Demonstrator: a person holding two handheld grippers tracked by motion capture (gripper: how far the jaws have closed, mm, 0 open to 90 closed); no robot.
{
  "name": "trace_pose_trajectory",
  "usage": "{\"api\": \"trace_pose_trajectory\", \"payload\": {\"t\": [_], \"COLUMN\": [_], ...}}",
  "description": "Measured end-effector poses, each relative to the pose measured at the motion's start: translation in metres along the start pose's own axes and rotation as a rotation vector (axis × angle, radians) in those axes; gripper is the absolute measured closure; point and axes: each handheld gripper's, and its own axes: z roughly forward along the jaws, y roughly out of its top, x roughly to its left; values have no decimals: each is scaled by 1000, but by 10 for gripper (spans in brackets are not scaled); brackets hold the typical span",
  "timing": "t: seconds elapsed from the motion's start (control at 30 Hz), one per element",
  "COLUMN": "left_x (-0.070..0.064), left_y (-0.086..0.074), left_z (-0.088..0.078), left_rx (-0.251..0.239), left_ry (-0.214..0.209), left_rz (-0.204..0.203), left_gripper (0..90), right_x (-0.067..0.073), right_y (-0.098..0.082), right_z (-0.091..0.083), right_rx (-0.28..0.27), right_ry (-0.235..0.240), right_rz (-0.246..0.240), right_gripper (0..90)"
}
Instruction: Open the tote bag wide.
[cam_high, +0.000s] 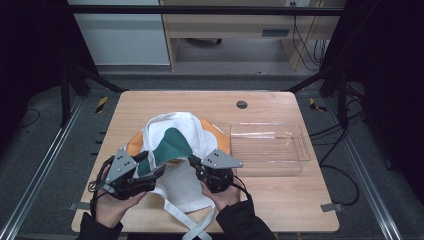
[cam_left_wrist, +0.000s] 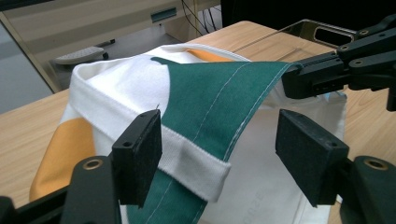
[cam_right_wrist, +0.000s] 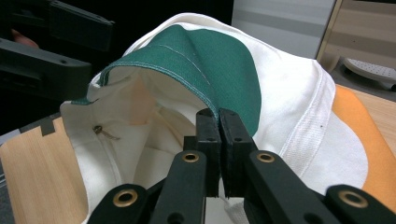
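Two tongs at cloth bag (cam_high: 172, 150) on surface (cam_high: 280, 200) | right tongs (cam_right_wrist: 219, 116) pinch green edge (cam_right_wrist: 154, 67) | left tongs (cam_left_wrist: 217, 149) wide apart | next, likely: left closes on white band (cam_left_wrist: 187, 158)

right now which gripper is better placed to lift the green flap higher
Right. The right gripper is shut on the green flap's edge; the left gripper is open, straddling the white band.
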Motion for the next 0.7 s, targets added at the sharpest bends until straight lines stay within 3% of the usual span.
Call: {"api": "trace_pose_trajectory", "payload": {"t": [0.33, 0.7], "left_x": [-8, -10], "left_y": [1, -6], "left_z": [19, 29], "left_rx": [30, 81], "left_ry": [58, 111], "left_rz": [40, 48], "left_gripper": [369, 493], "right_x": [-1, 2], "right_y": [2, 3], "right_z": [-1, 0], "right_rx": [-10, -6], "right_ry": [-1, 9], "right_rz": [1, -12], "right_gripper": [879, 879]}}
